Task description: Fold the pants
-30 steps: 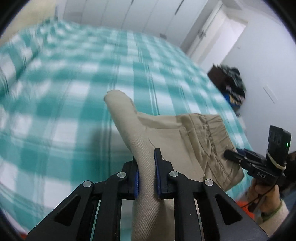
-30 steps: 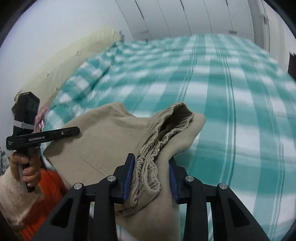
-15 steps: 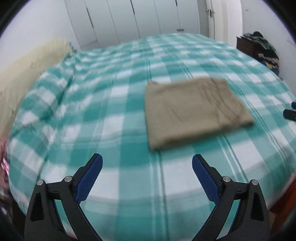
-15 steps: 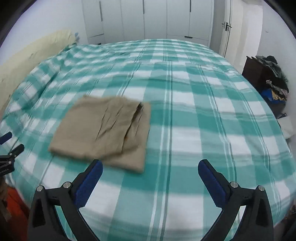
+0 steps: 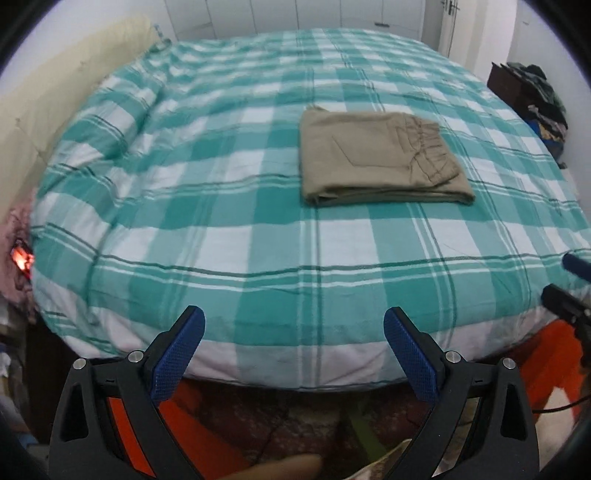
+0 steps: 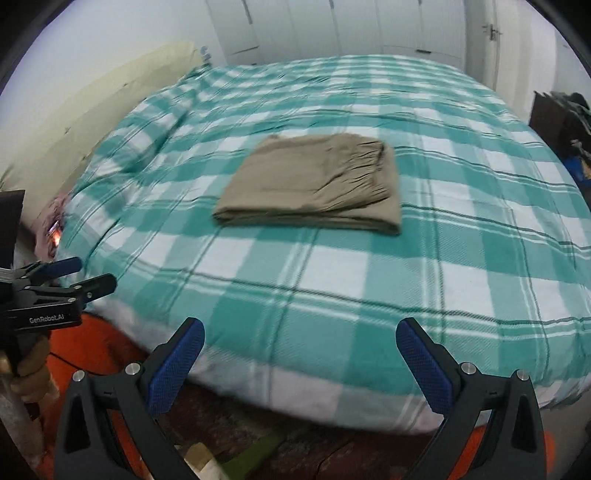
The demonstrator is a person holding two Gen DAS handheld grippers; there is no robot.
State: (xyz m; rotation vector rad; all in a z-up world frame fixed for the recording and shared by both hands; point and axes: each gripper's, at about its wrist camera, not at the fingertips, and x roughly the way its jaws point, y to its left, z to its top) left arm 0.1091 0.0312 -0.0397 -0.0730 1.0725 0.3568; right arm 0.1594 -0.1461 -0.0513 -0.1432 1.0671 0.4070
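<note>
The khaki pants (image 5: 376, 158) lie folded into a flat rectangle on the bed, elastic waistband at the right side; they also show in the right wrist view (image 6: 317, 184). My left gripper (image 5: 293, 354) is open and empty, held off the bed's near edge, well back from the pants. My right gripper (image 6: 299, 363) is open and empty too, also back past the bed's edge. The left gripper shows at the left of the right wrist view (image 6: 79, 275), and the right gripper's tips show at the right edge of the left wrist view (image 5: 569, 280).
The bed has a teal and white checked cover (image 5: 229, 184). A cream headboard (image 5: 44, 85) runs along the left. A dark cabinet with piled clothes (image 5: 532, 92) stands at the right. White wardrobe doors (image 6: 332, 26) are behind. Orange floor covering (image 6: 92, 350) lies below the bed edge.
A second ago both grippers were shut on the pants. They have let go, opened wide, and pulled back past the bed's edge, and the pants now lie folded on the bed.
</note>
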